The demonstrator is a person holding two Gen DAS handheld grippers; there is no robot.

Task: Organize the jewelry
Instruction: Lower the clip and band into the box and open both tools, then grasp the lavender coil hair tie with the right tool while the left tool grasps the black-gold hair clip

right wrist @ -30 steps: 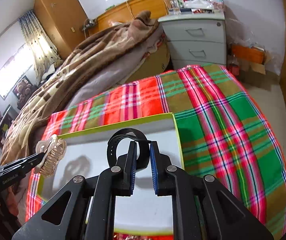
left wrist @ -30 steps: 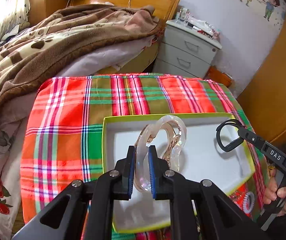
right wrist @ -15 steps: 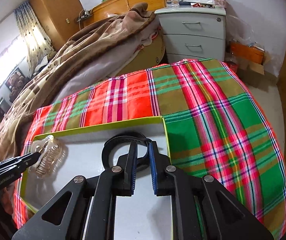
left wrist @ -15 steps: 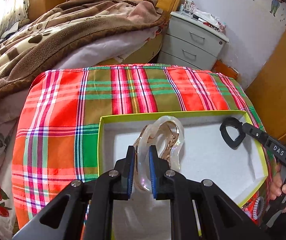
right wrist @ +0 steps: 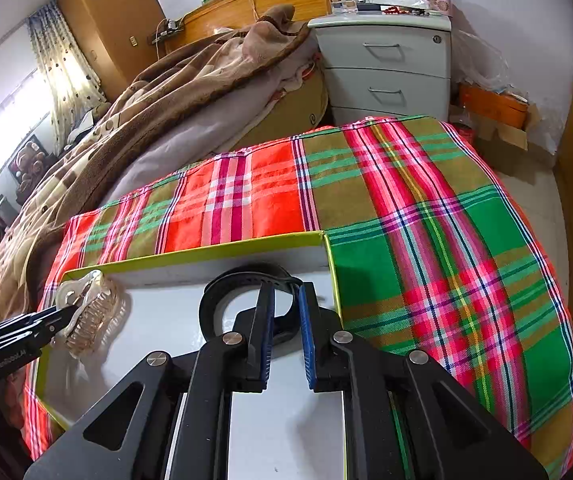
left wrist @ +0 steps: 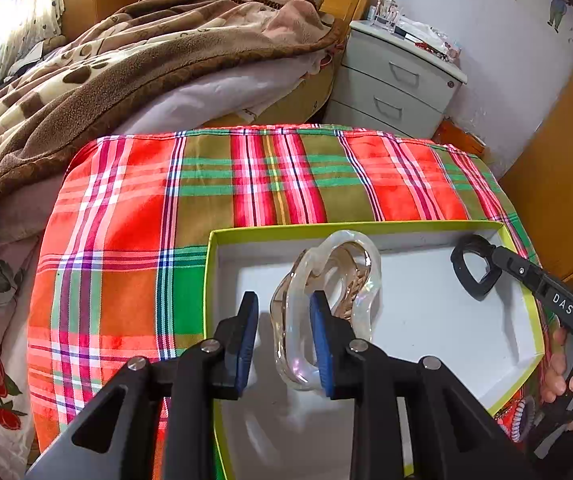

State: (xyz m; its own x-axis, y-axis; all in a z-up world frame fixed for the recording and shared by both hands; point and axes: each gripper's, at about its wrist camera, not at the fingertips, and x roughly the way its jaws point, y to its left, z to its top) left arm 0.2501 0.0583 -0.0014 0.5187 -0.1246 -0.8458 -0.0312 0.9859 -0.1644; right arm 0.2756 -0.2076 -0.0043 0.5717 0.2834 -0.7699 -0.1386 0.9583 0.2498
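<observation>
A white box with a lime-green rim (left wrist: 326,227) lies on the plaid cloth; it also shows in the right wrist view (right wrist: 214,252). My left gripper (left wrist: 284,316) is open, its jaws spread around a clear hair claw clip (left wrist: 326,280) that rests in the box; the clip also shows in the right wrist view (right wrist: 90,312). My right gripper (right wrist: 286,308) has its jaws slightly parted around a black band (right wrist: 238,284) that lies at the box's far right corner. The band also shows in the left wrist view (left wrist: 472,268).
The plaid cloth (left wrist: 270,176) covers the table. A bed with a brown blanket (left wrist: 106,64) lies behind on the left. A grey drawer cabinet (left wrist: 394,84) stands at the back right. A patterned item (left wrist: 518,416) lies by the box's right edge.
Both grippers lowered their items into the box. The left gripper's jaws opened off the clear clip. The right gripper's jaws parted slightly off the black band.
</observation>
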